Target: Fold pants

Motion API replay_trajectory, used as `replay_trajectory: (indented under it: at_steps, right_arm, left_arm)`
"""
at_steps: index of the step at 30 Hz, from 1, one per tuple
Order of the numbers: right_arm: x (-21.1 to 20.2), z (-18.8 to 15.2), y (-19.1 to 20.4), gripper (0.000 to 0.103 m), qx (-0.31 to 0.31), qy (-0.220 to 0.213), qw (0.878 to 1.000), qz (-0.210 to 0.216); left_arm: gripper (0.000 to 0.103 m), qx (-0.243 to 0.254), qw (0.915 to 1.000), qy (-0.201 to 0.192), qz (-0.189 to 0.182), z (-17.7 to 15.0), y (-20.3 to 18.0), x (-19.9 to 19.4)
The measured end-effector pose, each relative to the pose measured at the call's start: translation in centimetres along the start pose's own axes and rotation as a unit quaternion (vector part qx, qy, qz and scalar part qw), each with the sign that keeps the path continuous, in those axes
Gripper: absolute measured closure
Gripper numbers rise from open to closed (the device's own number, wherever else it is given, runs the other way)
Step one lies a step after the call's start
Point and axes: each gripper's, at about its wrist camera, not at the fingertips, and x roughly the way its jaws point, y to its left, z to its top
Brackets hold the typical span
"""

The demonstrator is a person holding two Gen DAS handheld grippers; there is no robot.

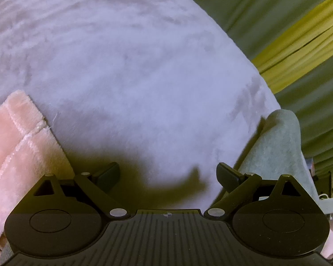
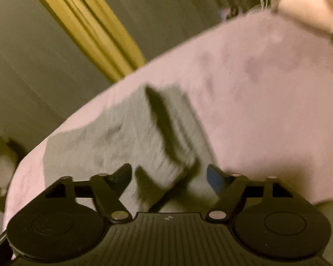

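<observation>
Grey pants (image 2: 122, 133) near blanket (image 2: 266, 110) edge

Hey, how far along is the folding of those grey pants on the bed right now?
Done: the grey pants lie on the pale fleece blanket with one layer apparently doubled over, though the view is blurred. In hand: nothing; the right gripper is open over the fold's edge, and the left gripper is open over bare blanket. Left: probably at least one more fold and smoothing, since the fabric looks rumpled.
</observation>
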Motion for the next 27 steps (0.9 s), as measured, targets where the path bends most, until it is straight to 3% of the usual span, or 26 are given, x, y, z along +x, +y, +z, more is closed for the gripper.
replay_trajectory:
  at_steps: [3,8,11,13,22,24,27]
  right_arm:
    - [-0.9,1.1,-0.2,0.017,-0.011,-0.012,1.000,0.022]
    - [0.4,1.2,0.0,0.017,-0.026,0.005,0.999,0.040]
    - [1.4,1.2,1.2,0.018,-0.056,0.009,0.998,0.027]
    - [2.2,1.6,1.6,0.024,-0.067,0.016,0.997,0.019]
    - [6.3,1.8,2.0,0.030,-0.053,0.055,0.996,0.035]
    - [5.6,1.4,2.7,0.049,-0.080,0.034,0.996,0.030]
    - [3.8,0.8,4.1,0.068,-0.119,0.001,0.992,0.028]
  left_arm:
    - [0.005,-0.004,1.0000,0.005,0.000,0.1,0.1,0.1]
    - [0.005,-0.001,1.0000,0.007,-0.001,0.2,0.0,0.1]
    - [0.005,-0.001,1.0000,0.009,0.000,0.2,0.0,0.2]
    - [0.005,0.001,0.9999,0.011,0.003,0.2,-0.1,0.2]
    - [0.005,0.002,0.9999,0.014,0.000,0.2,-0.1,0.5]
    - [0.005,0.000,0.9999,0.015,-0.002,0.2,0.0,0.5]
    - [0.005,-0.002,0.9998,0.017,-0.004,0.2,0.1,0.5]
